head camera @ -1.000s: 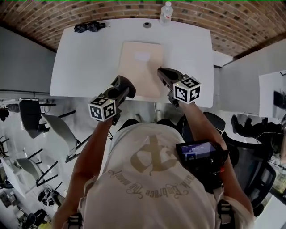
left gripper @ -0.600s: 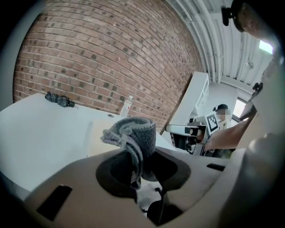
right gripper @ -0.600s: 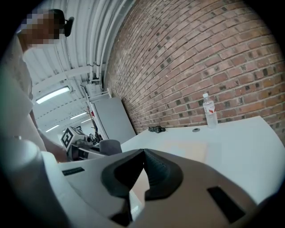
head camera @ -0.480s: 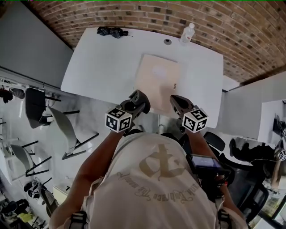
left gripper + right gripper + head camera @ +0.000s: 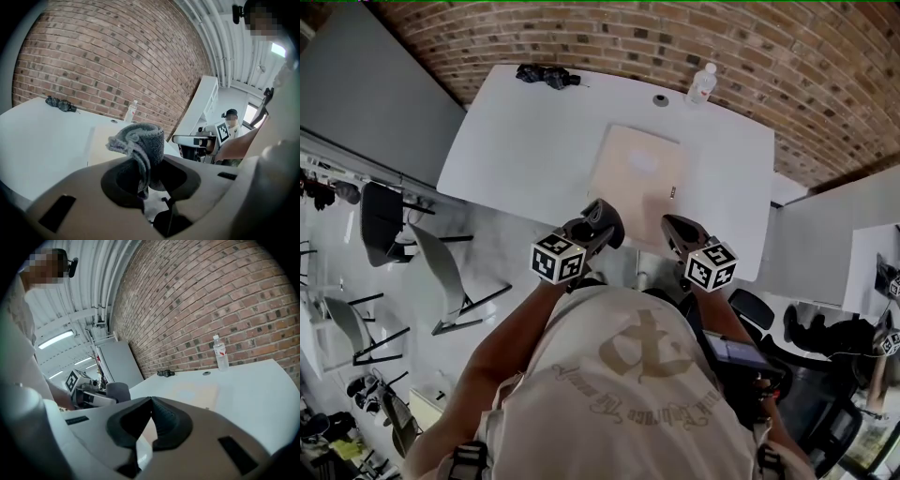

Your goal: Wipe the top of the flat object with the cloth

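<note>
A flat beige board (image 5: 639, 172) lies on the white table (image 5: 525, 141), past both grippers. My left gripper (image 5: 606, 219) hovers at the table's near edge, just short of the board's near left corner. It is shut on a bunched grey cloth (image 5: 138, 143), which sticks up from between the jaws. The board (image 5: 104, 140) shows behind the cloth. My right gripper (image 5: 673, 229) sits beside it near the board's near right corner, with its jaws shut on nothing (image 5: 151, 401). From the right gripper view the board (image 5: 194, 394) lies ahead, and the left gripper's cloth (image 5: 117, 391) shows at the left.
A clear water bottle (image 5: 701, 84) and a small round disc (image 5: 661, 99) stand at the table's far edge by the brick wall. A black bundle (image 5: 546, 75) lies at the far left corner. Chairs (image 5: 441, 272) stand on the floor to the left.
The right gripper has drawn back from over the board's near right corner to the table's near edge. The head view has shifted. The left gripper still holds the cloth, almost unmoved.
</note>
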{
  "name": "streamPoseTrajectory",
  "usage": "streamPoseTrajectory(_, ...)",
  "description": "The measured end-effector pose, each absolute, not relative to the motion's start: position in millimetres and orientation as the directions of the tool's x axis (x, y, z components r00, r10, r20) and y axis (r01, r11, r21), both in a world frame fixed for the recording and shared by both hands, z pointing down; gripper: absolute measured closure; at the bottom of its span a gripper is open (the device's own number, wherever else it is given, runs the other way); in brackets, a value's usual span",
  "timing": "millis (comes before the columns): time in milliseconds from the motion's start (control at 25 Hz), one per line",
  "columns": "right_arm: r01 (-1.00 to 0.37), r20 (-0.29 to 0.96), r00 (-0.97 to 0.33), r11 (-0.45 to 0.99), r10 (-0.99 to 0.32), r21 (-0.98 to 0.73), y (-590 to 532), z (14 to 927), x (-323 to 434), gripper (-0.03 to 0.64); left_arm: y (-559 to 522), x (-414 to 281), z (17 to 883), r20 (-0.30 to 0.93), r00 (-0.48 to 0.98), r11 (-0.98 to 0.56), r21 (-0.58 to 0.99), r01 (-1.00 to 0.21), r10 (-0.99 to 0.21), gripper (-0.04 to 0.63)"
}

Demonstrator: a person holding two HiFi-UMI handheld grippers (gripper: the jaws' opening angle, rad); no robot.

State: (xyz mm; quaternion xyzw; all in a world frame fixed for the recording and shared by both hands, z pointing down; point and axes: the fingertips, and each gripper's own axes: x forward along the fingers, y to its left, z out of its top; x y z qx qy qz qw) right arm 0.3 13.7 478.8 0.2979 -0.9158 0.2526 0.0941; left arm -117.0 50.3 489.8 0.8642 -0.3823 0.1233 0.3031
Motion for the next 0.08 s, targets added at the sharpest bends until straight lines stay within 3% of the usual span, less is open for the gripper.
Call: streamPoseTrajectory(80, -0.59, 0.323, -0.807, 0.696, -0.495, -0.409, 14.9, 479.0, 1.7, 0.594, 50.6, -113.5, 489.0, 0.444, 0.679, -0.526, 0.431, -0.733, -0.584, 0.495)
